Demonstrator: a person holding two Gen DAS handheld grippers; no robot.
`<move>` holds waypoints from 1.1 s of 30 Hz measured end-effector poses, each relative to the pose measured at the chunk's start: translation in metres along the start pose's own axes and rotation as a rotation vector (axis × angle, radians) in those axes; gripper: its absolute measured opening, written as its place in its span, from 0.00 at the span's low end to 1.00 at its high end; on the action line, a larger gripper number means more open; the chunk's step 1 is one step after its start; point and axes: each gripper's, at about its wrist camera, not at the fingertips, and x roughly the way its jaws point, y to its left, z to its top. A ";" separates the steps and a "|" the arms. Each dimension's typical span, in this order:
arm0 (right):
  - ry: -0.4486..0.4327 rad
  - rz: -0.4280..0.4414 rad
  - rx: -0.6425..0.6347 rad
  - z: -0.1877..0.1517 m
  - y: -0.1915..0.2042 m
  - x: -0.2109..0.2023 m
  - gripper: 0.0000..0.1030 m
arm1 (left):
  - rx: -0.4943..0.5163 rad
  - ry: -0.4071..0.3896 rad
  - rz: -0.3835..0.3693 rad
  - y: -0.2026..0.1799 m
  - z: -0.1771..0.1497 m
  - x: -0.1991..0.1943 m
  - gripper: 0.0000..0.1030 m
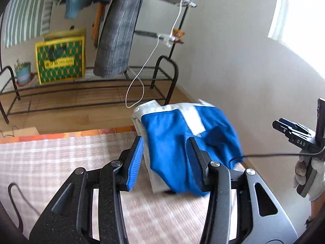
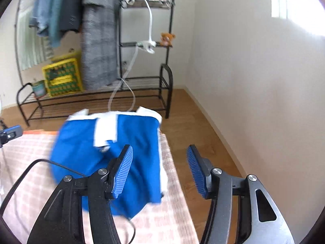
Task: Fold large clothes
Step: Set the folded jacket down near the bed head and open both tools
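Observation:
A blue garment with white trim (image 1: pixel 174 134) lies in a loose, blurred heap at the far right corner of the pink checked bed cover (image 1: pixel 61 152). My left gripper (image 1: pixel 165 142) stands open just in front of it. The cloth shows between the two fingers and hides part of the right one, but the pads do not press on it. In the right wrist view the same blue garment (image 2: pixel 85 146) lies left of and behind my right gripper (image 2: pixel 160 148), which is open with nothing between its pads. A gloved hand (image 1: pixel 310 174) holds the right gripper (image 1: pixel 294 136) at the picture's right edge.
Beyond the bed stands a black metal rack (image 1: pixel 162 77) with hanging clothes (image 1: pixel 117 32), a yellow-green bag (image 1: pixel 61 59), a potted plant (image 1: pixel 23 73) and a dangling white cable (image 1: pixel 138 81). A white wall (image 2: pixel 254 81) runs close on the right, above a wooden floor (image 2: pixel 193 122).

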 end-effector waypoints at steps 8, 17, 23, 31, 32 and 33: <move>-0.082 0.045 -0.034 -0.005 0.038 -0.133 0.53 | 0.114 -0.104 -0.008 -0.050 -0.016 -0.153 0.45; -0.175 0.061 -0.064 -0.028 0.085 -0.276 0.56 | 0.246 -0.275 -0.042 -0.108 -0.055 -0.330 0.62; -0.222 0.062 -0.070 -0.059 0.110 -0.344 0.62 | 0.271 -0.320 -0.036 -0.125 -0.092 -0.408 0.75; -0.285 0.064 -0.007 -0.105 0.130 -0.409 0.81 | 0.251 -0.350 -0.017 -0.120 -0.146 -0.478 0.97; -0.289 0.068 -0.008 -0.110 0.133 -0.415 0.81 | 0.243 -0.353 -0.012 -0.119 -0.154 -0.486 0.98; -0.296 0.073 -0.012 -0.115 0.137 -0.422 0.81 | 0.243 -0.352 -0.009 -0.117 -0.158 -0.491 1.00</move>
